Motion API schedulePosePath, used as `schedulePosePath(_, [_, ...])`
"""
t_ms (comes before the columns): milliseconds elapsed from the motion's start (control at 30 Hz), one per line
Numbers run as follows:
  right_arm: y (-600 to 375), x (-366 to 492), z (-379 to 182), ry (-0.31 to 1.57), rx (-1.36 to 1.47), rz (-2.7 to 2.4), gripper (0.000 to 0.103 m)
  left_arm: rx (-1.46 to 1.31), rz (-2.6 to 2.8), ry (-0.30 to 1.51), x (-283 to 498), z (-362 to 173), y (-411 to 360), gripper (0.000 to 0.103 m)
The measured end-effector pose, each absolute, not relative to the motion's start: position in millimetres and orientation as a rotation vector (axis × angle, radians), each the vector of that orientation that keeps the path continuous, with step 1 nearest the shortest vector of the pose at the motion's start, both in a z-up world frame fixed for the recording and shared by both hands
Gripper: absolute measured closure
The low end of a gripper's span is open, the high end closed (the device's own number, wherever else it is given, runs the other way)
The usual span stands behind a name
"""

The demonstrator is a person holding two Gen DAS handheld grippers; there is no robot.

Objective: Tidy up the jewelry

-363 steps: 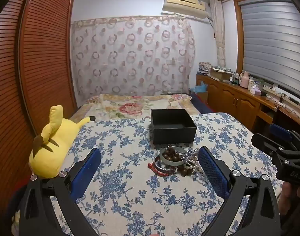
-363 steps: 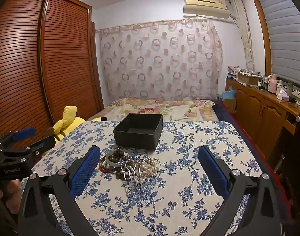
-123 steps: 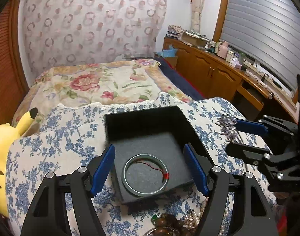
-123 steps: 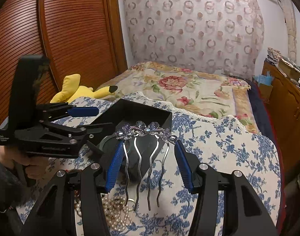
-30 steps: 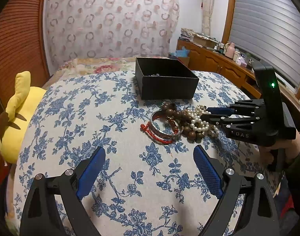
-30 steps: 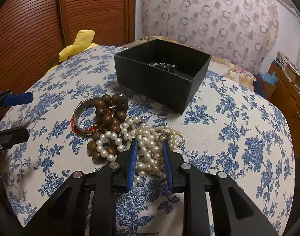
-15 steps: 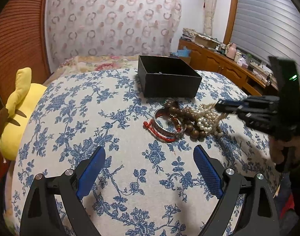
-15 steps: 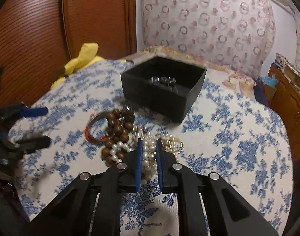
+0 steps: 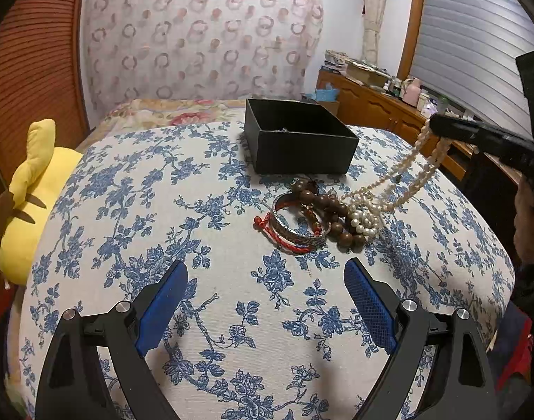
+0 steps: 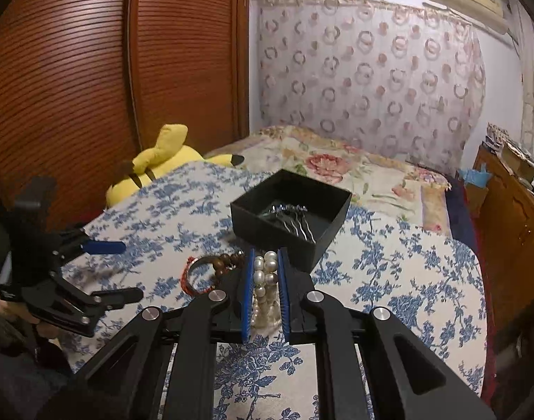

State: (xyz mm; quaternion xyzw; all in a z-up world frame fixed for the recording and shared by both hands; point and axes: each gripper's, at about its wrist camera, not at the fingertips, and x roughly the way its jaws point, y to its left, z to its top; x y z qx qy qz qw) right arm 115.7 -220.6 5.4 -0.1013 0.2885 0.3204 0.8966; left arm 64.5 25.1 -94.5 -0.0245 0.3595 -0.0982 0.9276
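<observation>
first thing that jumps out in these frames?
The pearl necklace: the right gripper is shut on it, strands trailing down to the jewelry pile on the blue-floral tablecloth. Behind the pile sits the open black box with a hair comb inside. The left gripper hangs open over bare cloth.

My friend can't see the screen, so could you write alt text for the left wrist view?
The right tongs lift a pearl necklace off a blue-flowered tablecloth, its far end lying beside wooden beads and a bangle. An open black box stands behind; the left tongs wait open.
</observation>
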Motion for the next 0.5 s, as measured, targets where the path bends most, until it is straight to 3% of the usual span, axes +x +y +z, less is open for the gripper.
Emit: schedulePosePath(500, [-248, 108, 12, 0.598, -0.194, 0.634, 0.089, -0.053, -0.208, 0.734, 63, -93, 26, 0.016])
